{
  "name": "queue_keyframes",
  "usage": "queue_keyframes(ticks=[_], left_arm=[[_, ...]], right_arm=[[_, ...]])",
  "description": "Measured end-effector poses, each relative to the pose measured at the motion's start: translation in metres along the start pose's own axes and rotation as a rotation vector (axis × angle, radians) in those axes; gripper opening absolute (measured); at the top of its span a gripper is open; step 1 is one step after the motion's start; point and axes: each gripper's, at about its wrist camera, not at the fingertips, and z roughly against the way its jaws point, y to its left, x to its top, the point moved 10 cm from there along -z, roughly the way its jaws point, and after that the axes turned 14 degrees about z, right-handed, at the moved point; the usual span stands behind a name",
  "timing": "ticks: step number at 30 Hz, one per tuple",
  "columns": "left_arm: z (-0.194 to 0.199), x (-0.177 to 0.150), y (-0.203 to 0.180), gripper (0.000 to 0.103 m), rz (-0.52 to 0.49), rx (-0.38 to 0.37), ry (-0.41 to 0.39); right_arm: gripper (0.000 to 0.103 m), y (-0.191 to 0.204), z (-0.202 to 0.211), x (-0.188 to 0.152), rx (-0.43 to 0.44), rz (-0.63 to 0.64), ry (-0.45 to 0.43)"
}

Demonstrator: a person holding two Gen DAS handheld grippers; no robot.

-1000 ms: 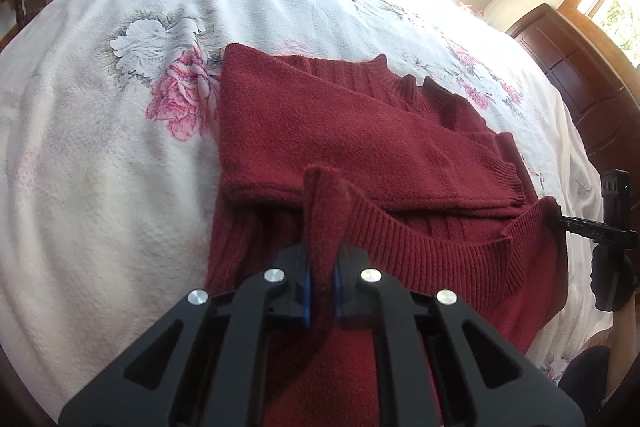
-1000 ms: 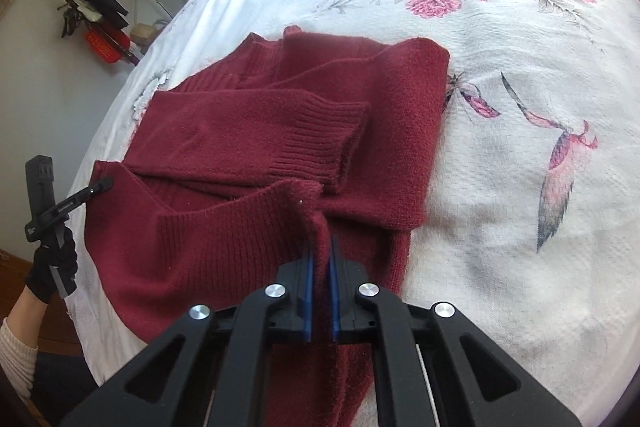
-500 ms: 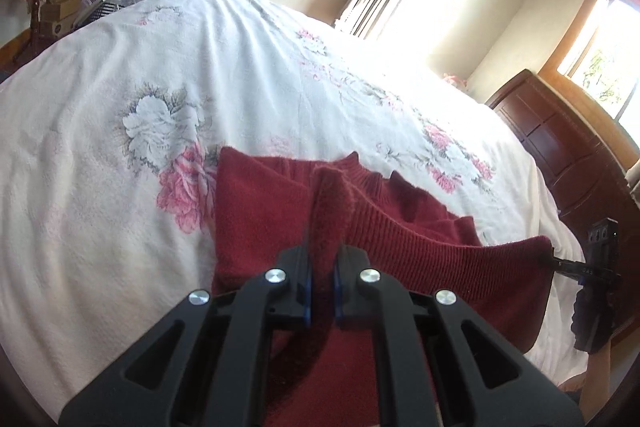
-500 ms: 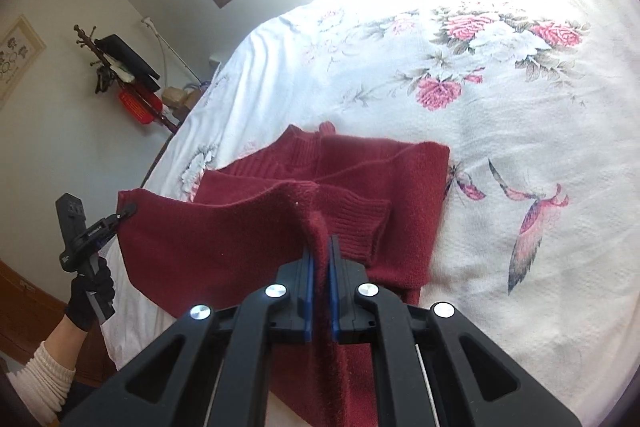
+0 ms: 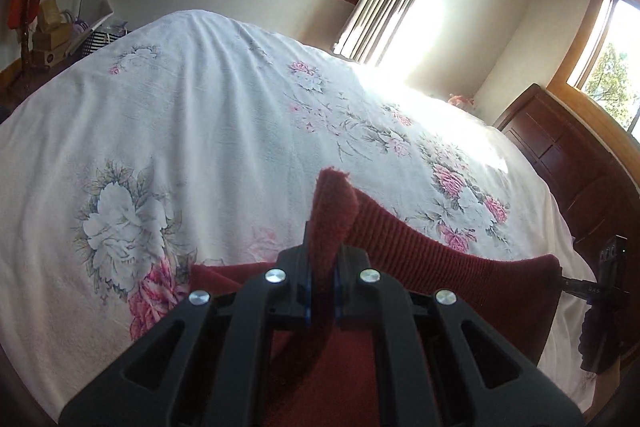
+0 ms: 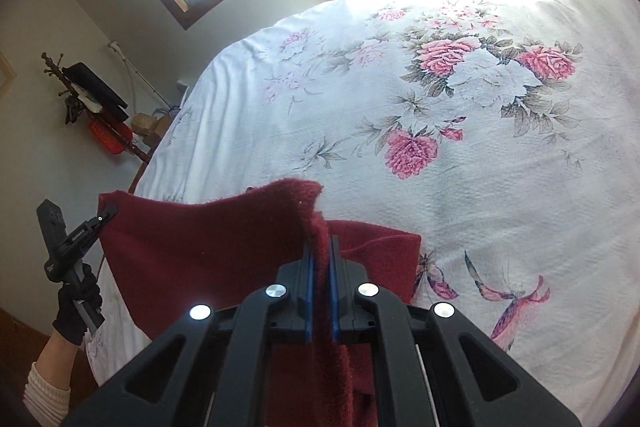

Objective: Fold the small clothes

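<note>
Sunlit bedroom, floral bedspread (image 6: pixel 460 195) underneath. Left tool (image 5: pixel 320 301) is clenched on one corner of the red knit sweater (image 6: pixel 208 251); right tool (image 6: pixel 319 301) grips the other (ribbed hem taut between them). The lifted edge runs 3-to-9 o'clock, with the rest lying below toward 6; the fold likely lands toward 12.
</note>
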Motion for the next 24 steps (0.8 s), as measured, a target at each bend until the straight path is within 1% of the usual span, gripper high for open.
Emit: queue_keyframes(ticks=[6,12,16,24], left_arm=[[-0.058,-0.001,0.012,0.005,-0.055,0.109,0.030],[-0.104,-0.013,0.031,0.005,-0.063,0.189,0.076],[-0.123,-0.020,0.048,0.005,-0.059,0.227,0.101],[-0.142,-0.037,0.078,0.007,-0.053,0.281,0.138]], right_arm=[[0.006,-0.026,-0.046,0.004,-0.057,-0.015,0.064],[0.006,-0.050,-0.093,-0.012,-0.096,-0.041,0.138],[0.006,-0.060,-0.111,-0.022,-0.110,-0.041,0.171],[0.006,-0.070,-0.136,-0.036,-0.126,-0.043,0.210]])
